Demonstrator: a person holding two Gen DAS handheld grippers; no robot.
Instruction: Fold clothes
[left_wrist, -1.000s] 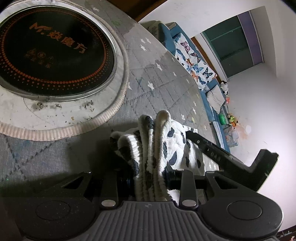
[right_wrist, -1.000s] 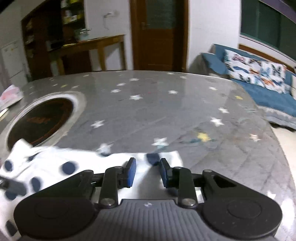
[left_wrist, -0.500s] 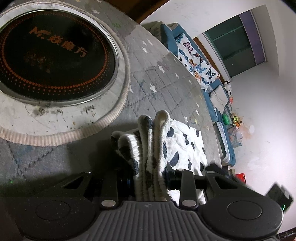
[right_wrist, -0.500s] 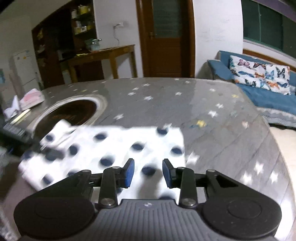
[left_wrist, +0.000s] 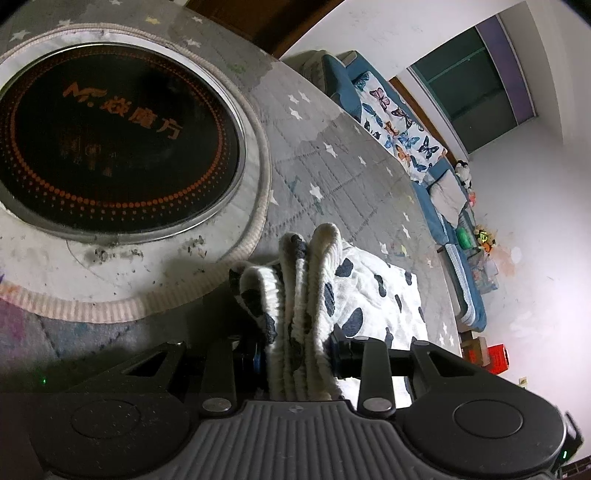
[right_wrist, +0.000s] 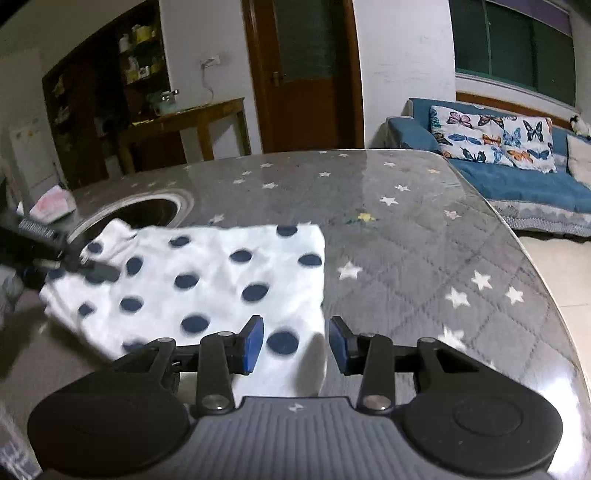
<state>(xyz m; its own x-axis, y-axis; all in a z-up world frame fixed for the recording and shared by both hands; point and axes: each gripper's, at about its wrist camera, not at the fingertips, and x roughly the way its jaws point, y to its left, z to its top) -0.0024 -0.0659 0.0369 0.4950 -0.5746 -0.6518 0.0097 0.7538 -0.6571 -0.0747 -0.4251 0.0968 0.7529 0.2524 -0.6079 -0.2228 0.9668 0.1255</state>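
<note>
The left hand-held gripper (left_wrist: 295, 360) is pinching a bunched edge of the spotted cloth (right_wrist: 207, 280), which is lying on the worktop (right_wrist: 424, 240) beside the inset hob (left_wrist: 114, 136). The right hand-held gripper (right_wrist: 295, 345) is opening over the near corner, gripping nothing. Judging by this, 1 fold is finishing; the next needs a fresh grasp. The cloth's long axis is running between the 2 grippers.

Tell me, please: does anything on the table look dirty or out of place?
Yes. Dark crumbs lie scattered on the pale ring beside the round cooktop, so that spot looks dirty. The spotted cloth lies flat on the table; nothing else stands out.
</note>
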